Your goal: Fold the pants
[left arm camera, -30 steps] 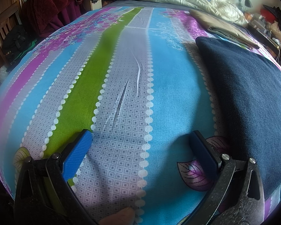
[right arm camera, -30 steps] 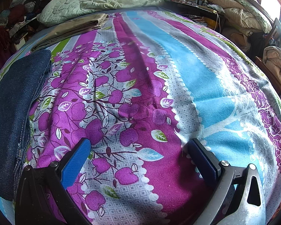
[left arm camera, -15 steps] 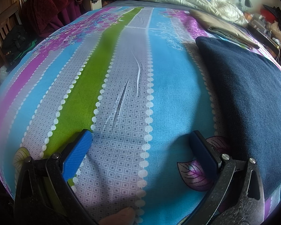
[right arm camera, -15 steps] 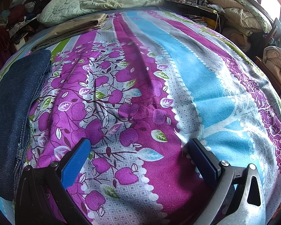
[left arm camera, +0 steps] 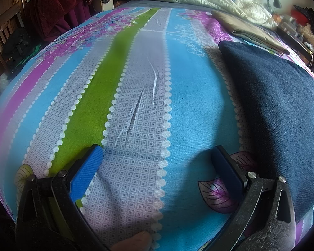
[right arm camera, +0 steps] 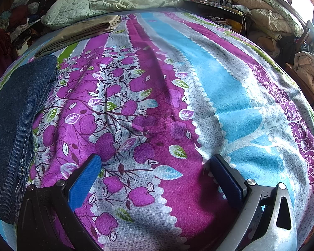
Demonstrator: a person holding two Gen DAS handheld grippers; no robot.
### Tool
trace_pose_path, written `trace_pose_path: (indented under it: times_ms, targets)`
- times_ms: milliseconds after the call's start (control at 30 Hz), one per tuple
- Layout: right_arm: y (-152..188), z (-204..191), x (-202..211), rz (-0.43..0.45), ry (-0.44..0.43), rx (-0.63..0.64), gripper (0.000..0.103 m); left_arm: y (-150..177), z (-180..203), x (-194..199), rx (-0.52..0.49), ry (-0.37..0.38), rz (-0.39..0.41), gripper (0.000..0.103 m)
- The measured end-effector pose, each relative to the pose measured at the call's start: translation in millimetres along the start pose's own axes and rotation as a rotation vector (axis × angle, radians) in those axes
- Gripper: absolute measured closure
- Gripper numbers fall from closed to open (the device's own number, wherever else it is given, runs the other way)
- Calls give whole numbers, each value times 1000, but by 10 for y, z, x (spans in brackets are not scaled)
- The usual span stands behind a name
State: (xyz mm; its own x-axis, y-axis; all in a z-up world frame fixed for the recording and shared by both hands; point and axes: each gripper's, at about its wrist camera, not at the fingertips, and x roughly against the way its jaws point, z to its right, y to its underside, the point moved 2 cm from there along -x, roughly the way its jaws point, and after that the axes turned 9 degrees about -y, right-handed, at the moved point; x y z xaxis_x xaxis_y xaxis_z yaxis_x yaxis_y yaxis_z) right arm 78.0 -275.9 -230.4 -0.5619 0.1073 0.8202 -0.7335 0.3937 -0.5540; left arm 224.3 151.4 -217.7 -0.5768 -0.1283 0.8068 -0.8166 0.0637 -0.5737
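Observation:
Dark blue denim pants (left arm camera: 278, 113) lie folded flat on the bedspread, at the right of the left wrist view. The same pants (right arm camera: 12, 125) fill the left edge of the right wrist view, a stitched seam showing. My left gripper (left arm camera: 157, 161) is open over bare striped bedspread, its right finger just left of the pants' near edge. My right gripper (right arm camera: 155, 167) is open too, above the purple flower print, with the pants a short way off to its left. Neither holds anything. A fingertip (left arm camera: 136, 240) shows at the bottom of the left wrist view.
The bright striped bedspread (left arm camera: 136, 104) covers the bed. Folded tan cloth (left arm camera: 251, 31) lies beyond the pants, with a pale quilt (right arm camera: 115, 2) heaped at the headboard. Clothes hang on a wooden chair (left arm camera: 52, 6) at left. Cluttered furniture and bedding (right arm camera: 278, 18) stand at right.

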Motion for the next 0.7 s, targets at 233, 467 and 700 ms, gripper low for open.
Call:
trace_pose_path:
  times_ms: [233, 467, 700]
  targets:
    - [0, 1, -2, -1, 0, 5, 0, -1, -4, -1, 0, 0, 0, 0]
    - [4, -2, 3, -4, 2, 7, 0, -13, 16, -10, -5, -3, -3, 0]
    - [-7, -5, -4, -4, -1, 7, 0, -19, 22, -14, -5, -1, -2, 0]
